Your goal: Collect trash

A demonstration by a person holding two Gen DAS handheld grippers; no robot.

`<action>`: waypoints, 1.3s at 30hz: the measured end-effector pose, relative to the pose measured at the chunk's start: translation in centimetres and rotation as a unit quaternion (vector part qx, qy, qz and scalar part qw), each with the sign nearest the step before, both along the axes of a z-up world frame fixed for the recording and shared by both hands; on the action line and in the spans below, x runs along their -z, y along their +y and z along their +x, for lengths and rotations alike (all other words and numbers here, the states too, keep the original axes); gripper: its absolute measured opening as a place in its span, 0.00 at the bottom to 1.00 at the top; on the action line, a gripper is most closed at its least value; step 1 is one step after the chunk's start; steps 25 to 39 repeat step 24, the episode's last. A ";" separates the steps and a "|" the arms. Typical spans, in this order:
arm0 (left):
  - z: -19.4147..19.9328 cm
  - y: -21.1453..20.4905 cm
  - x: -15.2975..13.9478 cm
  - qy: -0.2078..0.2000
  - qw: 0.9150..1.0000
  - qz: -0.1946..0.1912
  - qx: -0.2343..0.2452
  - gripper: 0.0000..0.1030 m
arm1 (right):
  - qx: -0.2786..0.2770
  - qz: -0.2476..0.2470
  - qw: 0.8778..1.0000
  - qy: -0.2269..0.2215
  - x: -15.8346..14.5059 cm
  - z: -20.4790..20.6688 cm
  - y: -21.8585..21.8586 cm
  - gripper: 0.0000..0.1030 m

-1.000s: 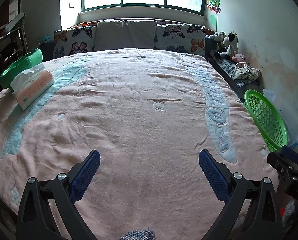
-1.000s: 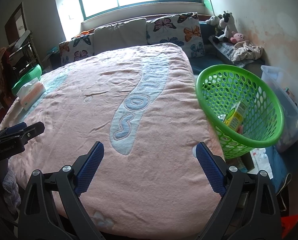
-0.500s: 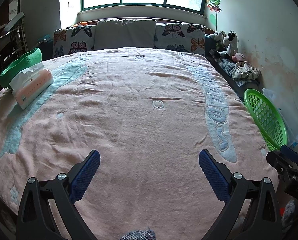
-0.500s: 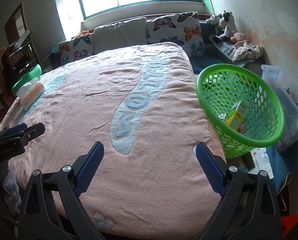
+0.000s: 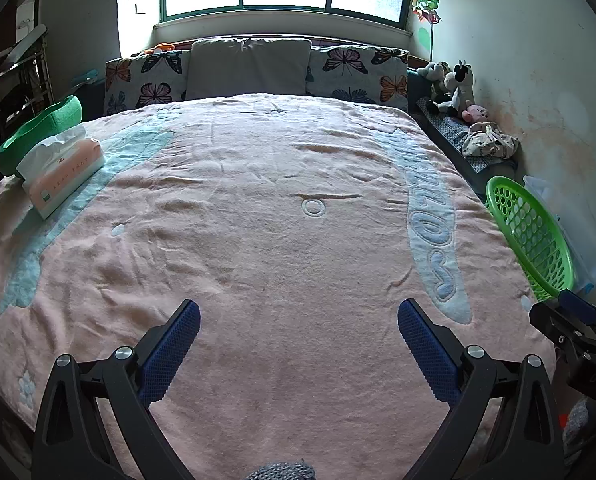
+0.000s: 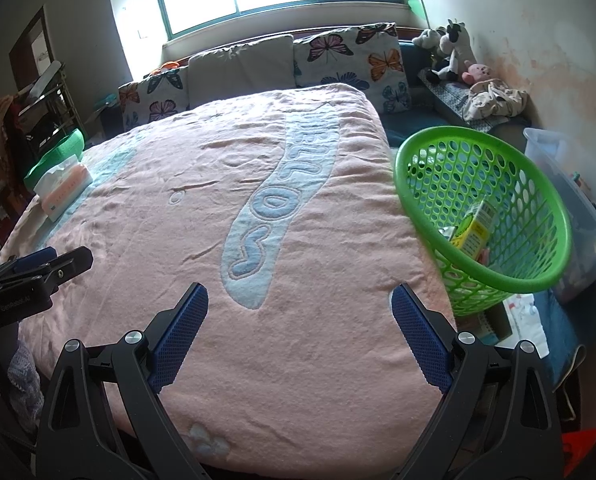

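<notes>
Above the blanket (image 5: 282, 240), hand-held gripper (image 5: 298, 312) agape.

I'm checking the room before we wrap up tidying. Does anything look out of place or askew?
The green basket beside the bed is tilted, its mouth leaning toward the mattress, with a yellow carton inside. Crumpled clothing lies heaped by the wall. The blanket itself carries only a tissue pack.

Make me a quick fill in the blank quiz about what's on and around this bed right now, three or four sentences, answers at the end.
1. The yellow carton lies inside the ____ basket.
2. The tissue pack rests on the ____ blanket.
3. The left tool and the right tool are both ____, holding nothing.
4. The pillows flanking the grey pillow are printed with ____.

Answers: green; pink; open; butterflies
</notes>
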State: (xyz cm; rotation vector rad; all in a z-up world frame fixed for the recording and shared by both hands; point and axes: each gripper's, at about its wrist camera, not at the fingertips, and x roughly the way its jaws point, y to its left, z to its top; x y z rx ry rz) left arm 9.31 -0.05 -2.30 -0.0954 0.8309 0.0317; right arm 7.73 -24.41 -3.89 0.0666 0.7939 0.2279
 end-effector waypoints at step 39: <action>0.1 0.2 0.4 0.005 1.000 0.003 -0.002 0.93 | -0.006 0.005 1.000 0.001 0.1 -0.1 0.5 0.90</action>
